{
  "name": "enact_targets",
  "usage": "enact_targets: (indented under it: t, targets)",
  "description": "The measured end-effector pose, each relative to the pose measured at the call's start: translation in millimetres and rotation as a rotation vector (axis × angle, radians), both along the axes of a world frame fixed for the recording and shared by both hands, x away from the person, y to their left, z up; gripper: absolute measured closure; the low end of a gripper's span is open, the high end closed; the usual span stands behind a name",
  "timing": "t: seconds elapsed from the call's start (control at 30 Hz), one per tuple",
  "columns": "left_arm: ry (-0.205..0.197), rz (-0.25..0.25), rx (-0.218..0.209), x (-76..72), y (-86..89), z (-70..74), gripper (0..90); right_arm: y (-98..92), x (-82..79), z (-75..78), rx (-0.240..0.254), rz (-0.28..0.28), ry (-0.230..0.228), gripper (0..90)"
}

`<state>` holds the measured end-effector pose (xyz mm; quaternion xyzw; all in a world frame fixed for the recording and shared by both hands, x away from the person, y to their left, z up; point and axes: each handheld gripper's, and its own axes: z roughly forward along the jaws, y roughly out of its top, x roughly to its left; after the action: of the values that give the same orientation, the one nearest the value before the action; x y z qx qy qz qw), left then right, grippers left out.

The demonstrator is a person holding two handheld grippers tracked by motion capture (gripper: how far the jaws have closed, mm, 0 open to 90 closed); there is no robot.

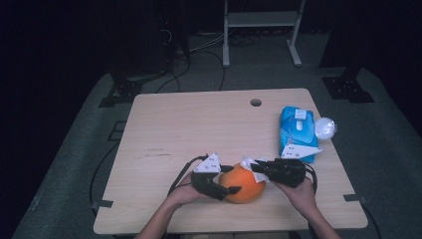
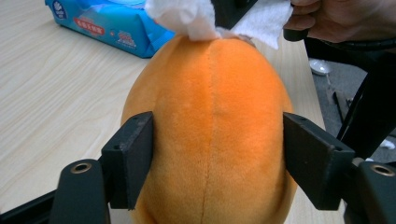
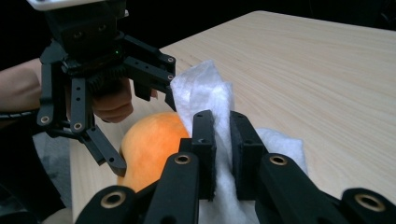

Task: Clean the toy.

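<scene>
Wiping under way, by my reading: orange plush fruit (image 1: 242,183) lies on the near part of the bench (image 1: 189,124), between the two hands. Left gripper (image 1: 228,190) comes in from the left, its fingers (image 2: 130,156) set either side of the fruit's flanks, pads at the plush; whether they press I cannot tell. Right gripper (image 1: 259,168) reaches level from the right, fingers (image 3: 205,149) clamped on a white wipe (image 3: 205,91) that touches the fruit's far end. Most of the surface looks yet to be wiped. Farther right, blue wipe pack (image 1: 297,130), then a white lid (image 1: 325,128).
</scene>
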<state>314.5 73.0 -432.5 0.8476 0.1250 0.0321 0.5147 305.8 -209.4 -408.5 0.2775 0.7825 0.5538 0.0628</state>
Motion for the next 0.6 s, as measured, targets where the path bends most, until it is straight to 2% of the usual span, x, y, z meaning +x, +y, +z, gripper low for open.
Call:
enact_targets:
  t: [0.17,0.33,0.47,0.6]
  targets:
    - [0.038,0.031,-0.009,6.8,8.2,-1.1,29.6,-15.5,8.0,-7.4,0.019,-0.049,0.039,81.3]
    - [0.077,0.061,-0.024,11.5,12.0,-2.5,28.9,-26.1,10.3,-13.1,0.018,-0.073,0.051,81.3]
    - [0.070,0.065,-0.018,9.7,7.4,-0.5,28.7,-18.3,6.0,-9.0,0.009,-0.059,0.023,81.2]
    - [0.060,0.073,-0.016,7.6,1.0,1.9,28.7,-6.2,2.3,-4.0,0.029,-0.019,0.003,81.1]
